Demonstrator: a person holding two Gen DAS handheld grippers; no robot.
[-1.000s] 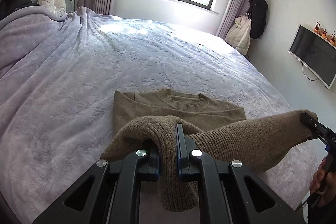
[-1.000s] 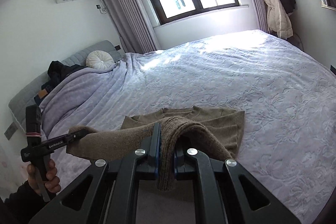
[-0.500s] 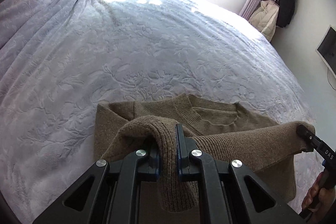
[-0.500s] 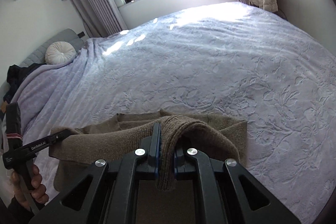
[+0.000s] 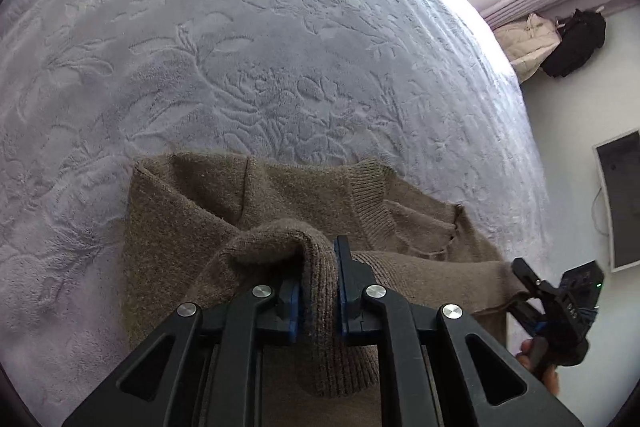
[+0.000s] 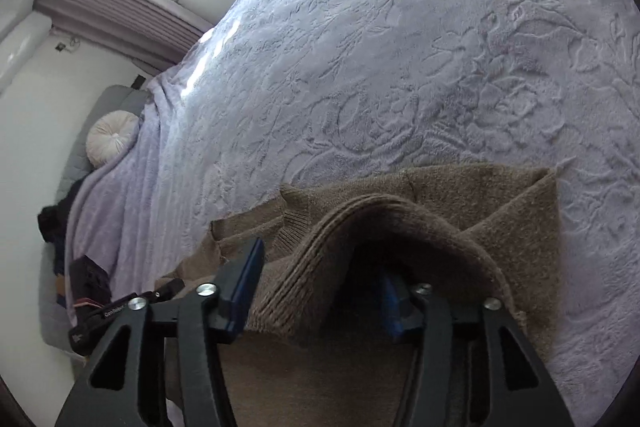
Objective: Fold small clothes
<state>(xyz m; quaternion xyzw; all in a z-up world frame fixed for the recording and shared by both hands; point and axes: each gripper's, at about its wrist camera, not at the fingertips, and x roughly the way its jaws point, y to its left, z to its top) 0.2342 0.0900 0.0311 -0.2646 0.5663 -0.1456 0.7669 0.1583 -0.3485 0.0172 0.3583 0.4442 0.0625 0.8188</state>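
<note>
The right gripper (image 6: pixel 320 291) has just been opening, freeing the brown sweater (image 5: pixel 192 227) hem onto the bed (image 5: pixel 280 47); the left gripper (image 5: pixel 316 291) stays clamped on it. Fold nearly laid.

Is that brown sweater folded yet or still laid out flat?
Partly folded: the sweater has its bottom hem doubled up toward the collar.

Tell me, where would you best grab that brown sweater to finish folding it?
Grip the sweater at its ribbed hem, the lifted edge now draped between the right gripper's just-opened fingers. Come from the near side: the hem arches up there, while the rest lies flat.
</note>
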